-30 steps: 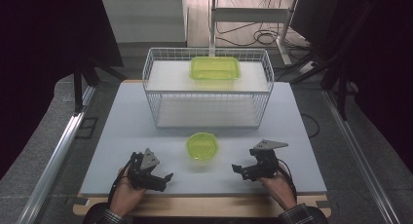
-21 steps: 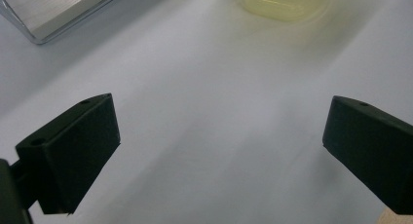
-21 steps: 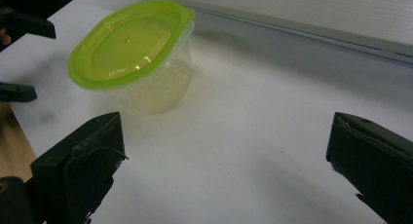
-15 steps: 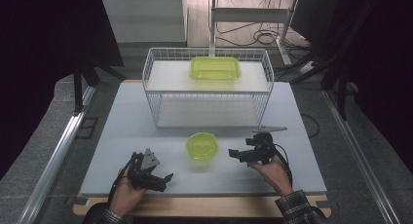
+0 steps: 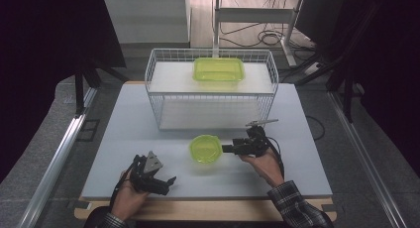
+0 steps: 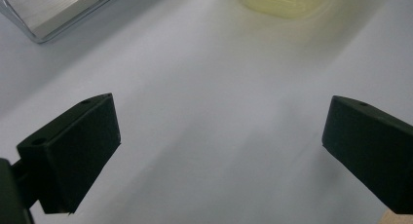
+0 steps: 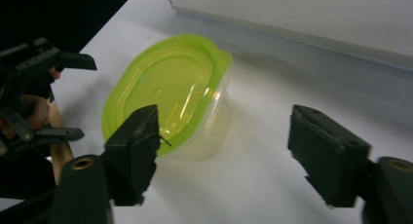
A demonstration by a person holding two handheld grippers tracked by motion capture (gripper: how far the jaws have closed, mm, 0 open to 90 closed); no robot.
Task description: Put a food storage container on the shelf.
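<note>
A small clear tub with a lime-green lid stands on the white table, in front of the wire basket. My right gripper lies level just right of it, pointing at it. In the right gripper view the tub sits ahead and left of the gripper. Its edge is by the left jaw, and the pads do not press on it. These jaws have just been closing partway. My left gripper rests near the front edge with its jaws wide apart over bare table.
A white wire basket stands at the back of the table. A larger rectangular green-lidded container rests on its upper shelf. The basket's lower board lies close behind the small tub. Cables and stands crowd the dark floor beyond.
My right gripper has moved left and away from the person, up to the small tub, and its jaws have narrowed. The left gripper has stayed put.
</note>
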